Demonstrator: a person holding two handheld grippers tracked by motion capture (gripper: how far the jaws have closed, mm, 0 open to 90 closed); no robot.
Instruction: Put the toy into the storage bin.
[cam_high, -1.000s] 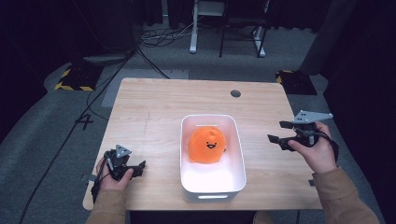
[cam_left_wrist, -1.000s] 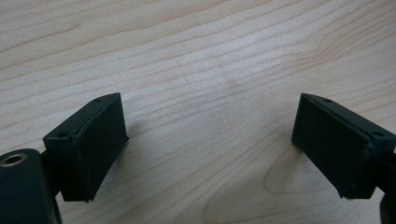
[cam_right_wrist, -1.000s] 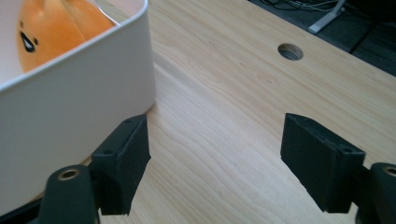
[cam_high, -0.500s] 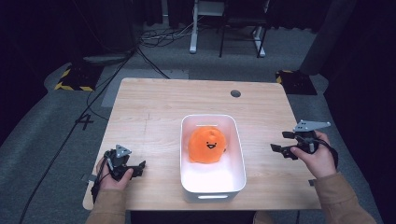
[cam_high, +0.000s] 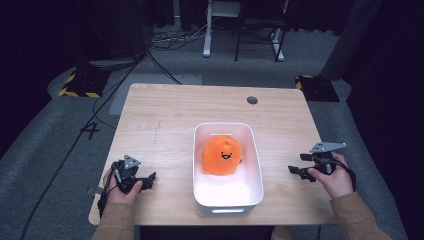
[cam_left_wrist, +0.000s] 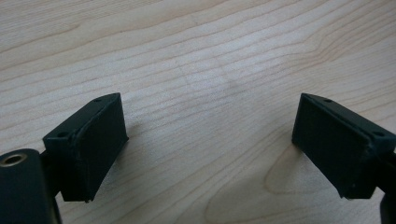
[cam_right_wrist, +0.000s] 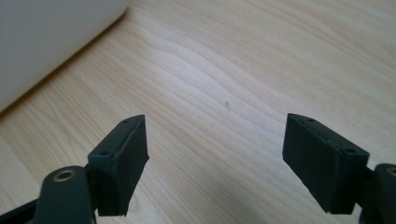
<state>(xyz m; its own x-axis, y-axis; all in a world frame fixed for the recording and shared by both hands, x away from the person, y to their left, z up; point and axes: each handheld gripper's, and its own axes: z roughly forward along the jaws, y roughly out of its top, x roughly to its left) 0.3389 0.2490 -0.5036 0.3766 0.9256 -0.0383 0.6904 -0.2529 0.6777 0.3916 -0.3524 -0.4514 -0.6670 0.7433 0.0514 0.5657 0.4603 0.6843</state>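
Since the earlier frame the right gripper (cam_high: 298, 163) has come down from above the table edge and now sits low beside the white bin (cam_high: 256, 165), while the left gripper (cam_high: 146, 181) has kept its place near the front left corner of the wooden table (cam_high: 165, 115). Both tongs stand wide open with nothing between their jaws; in the left gripper view and the right gripper view I see only bare wood grain between the black pads, and in the right one a piece of the bin's white wall (cam_right_wrist: 42, 42) at the upper left. The orange plush toy (cam_high: 222, 155) lies inside the bin, toward its far half, with its small smiling face turned up. I judge that it is light and soft, so it will squash under the pads and not slip, and it cannot break. A good hold would be on its round body from two opposite sides, pinching deep enough that the fabric does not pull free. I count one toy, one bin, one table and two grippers, each in one hand of the person.
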